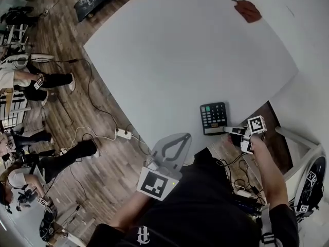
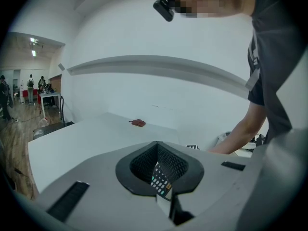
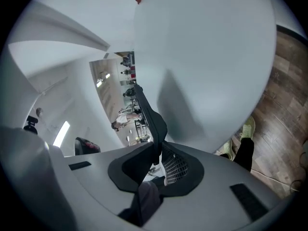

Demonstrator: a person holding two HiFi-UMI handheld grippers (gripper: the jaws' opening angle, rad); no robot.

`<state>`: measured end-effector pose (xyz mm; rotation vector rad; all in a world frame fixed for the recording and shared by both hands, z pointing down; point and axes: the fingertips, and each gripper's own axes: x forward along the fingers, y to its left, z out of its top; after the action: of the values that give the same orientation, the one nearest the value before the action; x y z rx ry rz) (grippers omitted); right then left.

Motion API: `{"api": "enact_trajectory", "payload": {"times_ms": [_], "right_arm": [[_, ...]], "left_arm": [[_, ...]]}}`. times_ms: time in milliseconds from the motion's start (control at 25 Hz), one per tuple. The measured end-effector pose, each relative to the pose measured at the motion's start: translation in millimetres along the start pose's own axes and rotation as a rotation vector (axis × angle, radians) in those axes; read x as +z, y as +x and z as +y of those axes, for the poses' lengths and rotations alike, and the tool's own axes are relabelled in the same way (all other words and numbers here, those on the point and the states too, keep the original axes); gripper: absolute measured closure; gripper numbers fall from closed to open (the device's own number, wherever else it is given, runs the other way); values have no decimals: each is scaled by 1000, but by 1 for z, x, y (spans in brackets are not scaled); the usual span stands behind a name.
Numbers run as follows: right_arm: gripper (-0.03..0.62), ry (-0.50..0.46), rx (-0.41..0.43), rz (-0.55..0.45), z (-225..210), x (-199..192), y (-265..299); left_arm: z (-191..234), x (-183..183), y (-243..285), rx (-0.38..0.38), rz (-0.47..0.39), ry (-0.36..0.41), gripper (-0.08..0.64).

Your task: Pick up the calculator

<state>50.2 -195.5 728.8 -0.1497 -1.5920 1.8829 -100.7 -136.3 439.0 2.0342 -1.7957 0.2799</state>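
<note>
A dark calculator (image 1: 214, 117) with green and white keys lies near the front edge of the white table (image 1: 180, 50). My right gripper (image 1: 229, 130) is at its near right corner. In the right gripper view the calculator (image 3: 150, 117) runs edge-on as a thin dark slab between the jaws of the right gripper (image 3: 158, 153), which are shut on it. My left gripper (image 1: 186, 136) hangs just off the table edge, its tips together and holding nothing. In the left gripper view a strip of calculator keys (image 2: 160, 180) shows behind the left gripper (image 2: 156, 150).
A small red-brown object (image 1: 248, 9) lies at the table's far side. Cables and a power strip (image 1: 122, 134) run over the wooden floor left of the table. People stand at the far left of the room. A white frame (image 1: 298, 138) stands at the right.
</note>
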Motion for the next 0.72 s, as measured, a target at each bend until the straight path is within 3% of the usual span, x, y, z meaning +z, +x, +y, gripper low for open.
{"api": "enact_trajectory", "payload": {"times_ms": [400, 720], "right_arm": [[532, -200, 121, -265, 107, 16, -4], [532, -376, 158, -457, 220, -3, -4]], "left_arm": [[3, 1, -18, -16, -48, 21, 554], [7, 9, -37, -23, -89, 15, 554]]}}
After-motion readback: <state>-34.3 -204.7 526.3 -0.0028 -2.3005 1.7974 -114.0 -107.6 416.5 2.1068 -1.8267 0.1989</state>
